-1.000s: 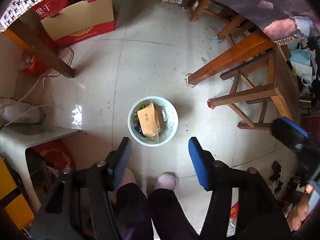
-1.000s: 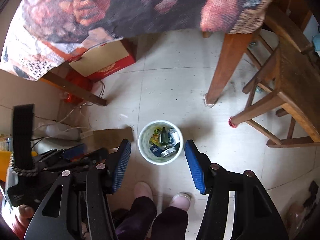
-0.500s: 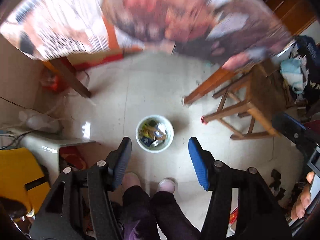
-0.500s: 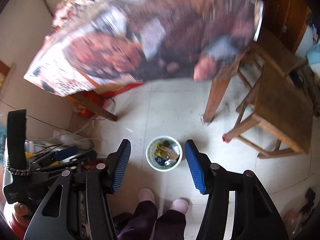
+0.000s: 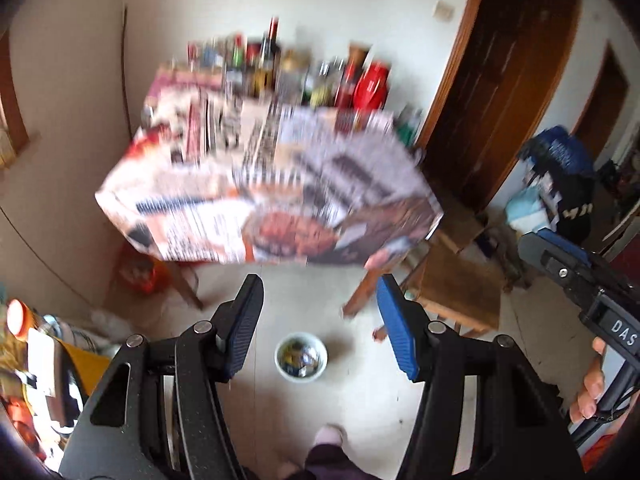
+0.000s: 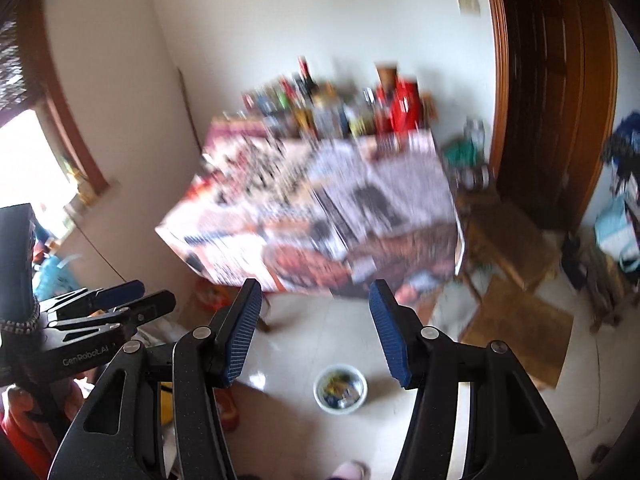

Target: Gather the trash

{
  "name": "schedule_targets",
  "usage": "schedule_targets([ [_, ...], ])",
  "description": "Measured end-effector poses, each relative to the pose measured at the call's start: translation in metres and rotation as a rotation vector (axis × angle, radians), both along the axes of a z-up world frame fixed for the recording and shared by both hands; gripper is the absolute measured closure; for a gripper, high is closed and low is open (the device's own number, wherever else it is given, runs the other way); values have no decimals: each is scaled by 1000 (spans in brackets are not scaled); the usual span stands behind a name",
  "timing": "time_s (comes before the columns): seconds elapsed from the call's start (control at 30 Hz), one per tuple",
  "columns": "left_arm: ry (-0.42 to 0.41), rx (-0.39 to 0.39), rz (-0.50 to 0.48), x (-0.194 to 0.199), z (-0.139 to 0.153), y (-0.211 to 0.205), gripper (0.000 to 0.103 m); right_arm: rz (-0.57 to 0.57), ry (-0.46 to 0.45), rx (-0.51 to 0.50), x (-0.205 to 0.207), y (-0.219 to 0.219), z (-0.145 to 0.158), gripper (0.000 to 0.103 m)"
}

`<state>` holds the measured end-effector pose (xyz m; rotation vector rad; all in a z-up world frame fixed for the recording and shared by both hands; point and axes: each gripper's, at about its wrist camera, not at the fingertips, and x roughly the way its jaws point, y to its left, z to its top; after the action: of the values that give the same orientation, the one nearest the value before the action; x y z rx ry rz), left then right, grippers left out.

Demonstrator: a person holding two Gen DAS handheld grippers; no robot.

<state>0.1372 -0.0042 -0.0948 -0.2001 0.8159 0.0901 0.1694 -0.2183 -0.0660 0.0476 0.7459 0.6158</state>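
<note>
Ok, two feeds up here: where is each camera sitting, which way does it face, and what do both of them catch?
Left wrist: on the left gripper, tilted down toward the floor; its open fingers, a foot and the right gripper show.
Right wrist: on the right gripper, aimed likewise; its open fingers, a foot and the left gripper show.
Shared: the trash bin on the floor, the paper-covered table with bottles, the wooden stool, the dark door.

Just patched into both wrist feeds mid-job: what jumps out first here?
The table draped in printed newspaper fills the middle of both views, blurred, with a crowd of bottles along its far edge by the wall. Below on the pale floor stands a small white bin full of trash, framed between the empty, open left gripper.
</note>
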Motion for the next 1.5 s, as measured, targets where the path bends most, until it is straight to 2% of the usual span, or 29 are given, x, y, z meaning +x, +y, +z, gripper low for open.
schedule_targets([
  [0.13,-121,31,-25,-50,48,-7,45,-6,-118,28,-50,-6,45,51],
  [0.3,-207,30,-53,-109,77,-10,41,-19,-175,58,-98,-7,69,48],
  [0.37,-230,39,-54,-131,85,-11,36,-37,-194,66,-116,-9,74,37],
  [0.47,-253,51,-55,-153,93,-12,23,-53,-221,63,-135,-10,80,31],
  [0.5,-260,52,-54,-160,96,-12,15,-57,-231,56,-141,-11,83,28],
  [0.57,-292,53,-46,-173,101,-9,12,-75,-256,37,-150,-9,86,16],
  [0.83,-345,72,-52,-203,118,-8,11,-88,-294,18,-166,-4,95,11],
  [1.07,-355,84,-57,-207,120,-11,11,-88,-302,10,-180,-6,97,11],
  [1.5,-364,101,-61,-208,121,-19,11,-94,-289,15,-181,-12,98,11],
])
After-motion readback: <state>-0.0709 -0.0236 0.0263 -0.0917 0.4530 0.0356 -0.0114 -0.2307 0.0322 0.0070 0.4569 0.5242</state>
